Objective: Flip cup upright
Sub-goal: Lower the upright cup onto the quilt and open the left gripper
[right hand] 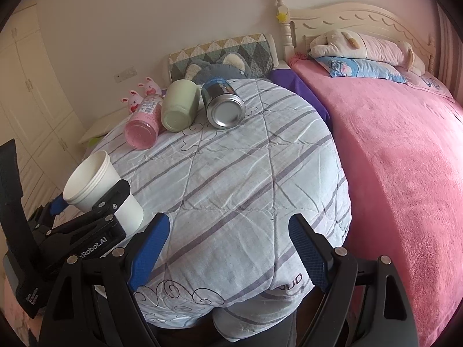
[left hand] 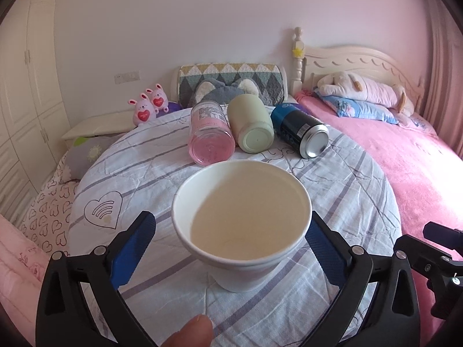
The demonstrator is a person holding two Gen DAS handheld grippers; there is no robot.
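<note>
Paper cup [left hand: 241,225] stood mouth-up on quilt [left hand: 332,179] btwn L gripper [left hand: 231,240] pads — jaws spread, seemingly not squeezing. R gripper [right hand: 228,248] agape, empty. Flip looked done — only withdrawal left.

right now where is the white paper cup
The white paper cup stands mouth-up between the open left gripper's fingers, at the near left of the striped quilt, well in front of the three containers lying on their sides.

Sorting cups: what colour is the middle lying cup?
Pale green, clearest in the left wrist view.
</note>
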